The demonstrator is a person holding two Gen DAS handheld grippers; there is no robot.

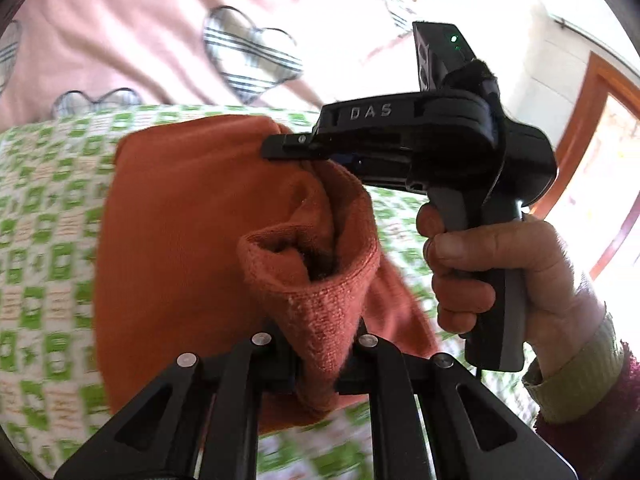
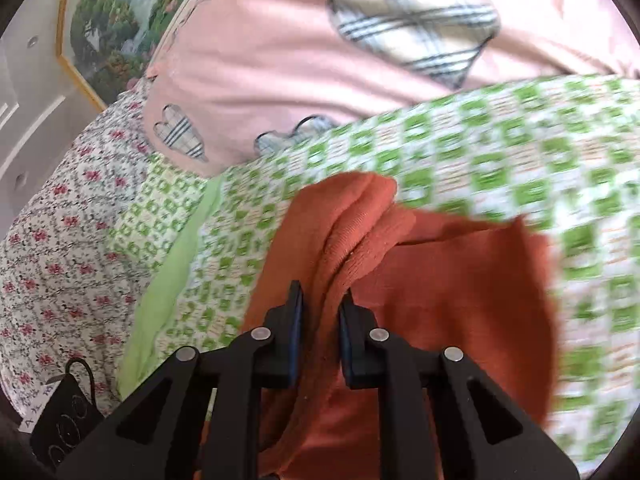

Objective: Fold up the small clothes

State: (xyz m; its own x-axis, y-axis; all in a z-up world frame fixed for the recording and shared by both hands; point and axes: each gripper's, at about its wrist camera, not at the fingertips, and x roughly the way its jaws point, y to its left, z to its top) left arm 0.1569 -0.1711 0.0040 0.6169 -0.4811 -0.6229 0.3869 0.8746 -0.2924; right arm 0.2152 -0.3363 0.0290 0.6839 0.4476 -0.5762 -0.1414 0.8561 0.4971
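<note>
Both grippers pinch the same orange garment (image 1: pixel 168 240), which lies partly on a green-checked sheet (image 1: pixel 40 240) and is partly lifted off it.

In the left wrist view, the left gripper (image 1: pixel 320 360) has its fingers closed on a ribbed cuff (image 1: pixel 316 280), apparently a sleeve end, whose opening gapes toward the camera. The knit bunches up between the two fingers and hides their tips. The rest of the garment spreads flat to the left over the sheet.

The right gripper (image 1: pixel 304 146) comes in from the right side of that view, held by a hand (image 1: pixel 492 272) wrapped around its grey and black handle. Its fingers are pressed together on a fold of orange cloth at the upper edge of the garment, just above the cuff. A green light shows on the black block on top of it.

In the right wrist view, the right gripper (image 2: pixel 320 320) clamps a thick ridge of orange fabric (image 2: pixel 352 232) that runs away between its fingers (image 2: pixel 294 312), with blue pads visible on their inner faces. To the right, the garment lies flat and smooth on the sheet (image 2: pixel 520 168).

Beyond the sheet lies a pink cover (image 2: pixel 280 60) with plaid hearts. At the left there is a floral cloth (image 2: pixel 60 240), and a framed picture (image 2: pixel 120 20) leans at the upper left. The sheet is blurred in both views.
</note>
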